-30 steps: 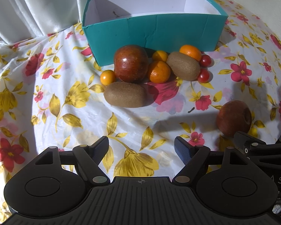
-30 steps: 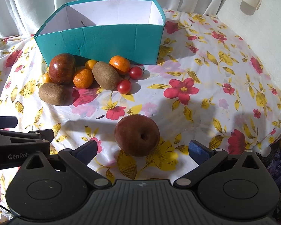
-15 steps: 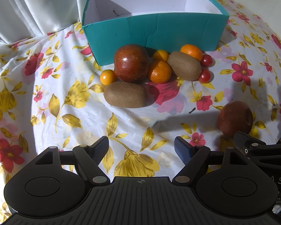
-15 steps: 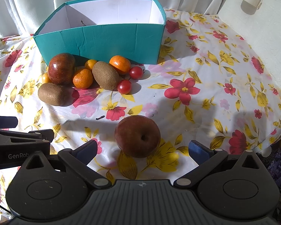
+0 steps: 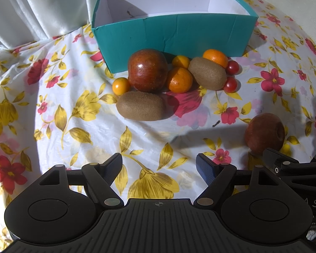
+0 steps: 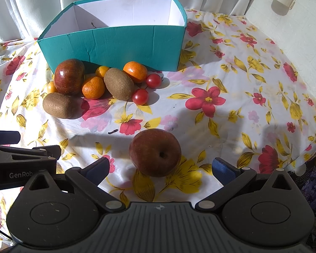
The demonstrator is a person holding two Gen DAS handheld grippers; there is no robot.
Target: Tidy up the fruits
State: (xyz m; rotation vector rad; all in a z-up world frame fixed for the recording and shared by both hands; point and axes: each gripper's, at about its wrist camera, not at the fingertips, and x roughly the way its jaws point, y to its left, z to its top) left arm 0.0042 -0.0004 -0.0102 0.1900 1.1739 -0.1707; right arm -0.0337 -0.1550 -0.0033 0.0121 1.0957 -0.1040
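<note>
Left gripper [image 5: 159,164] hangs over bare floral cloth [image 5: 52,109], fingers spread wide, nothing btwn them. Right gripper [image 6: 160,166] also has fingers wide apart; a lone dark-red apple [image 6: 155,152] sits on the cloth just ahead of the gap, roughly centred btwn the 2 blue pads [image 6: 221,167], not touched by either. In the left view that same apple shows at far right, just beyond the right gripper's finger.

Teal box [image 6: 115,42] w/ white inside stands at the back of the table, open top; as far as the inside shows, no fruit in it. White curtain [image 5: 42,10] hangs behind it.

Rest of the fruit is bunched against the box's front wall:
- 1 shiny red apple [image 5: 147,70], leftmost of the big pieces, close to the box
- 2 kiwis: 1 [image 5: 140,105] lying in front of the shiny apple, 1 [image 5: 207,73] further right
- 2 mandarins: 1 [image 5: 179,80] btwn the shiny apple and the right kiwi, 1 [image 5: 215,57] behind that kiwi by the box
- 2 small orange fruits: 1 [image 5: 121,86] left of the shiny apple, 1 [image 5: 180,61] behind the front mandarin
- 2 cherry tomatoes [image 5: 230,85] at the right end, beside the right kiwi

The lone apple lies well apart from this bunch, nearer the grippers.
</note>
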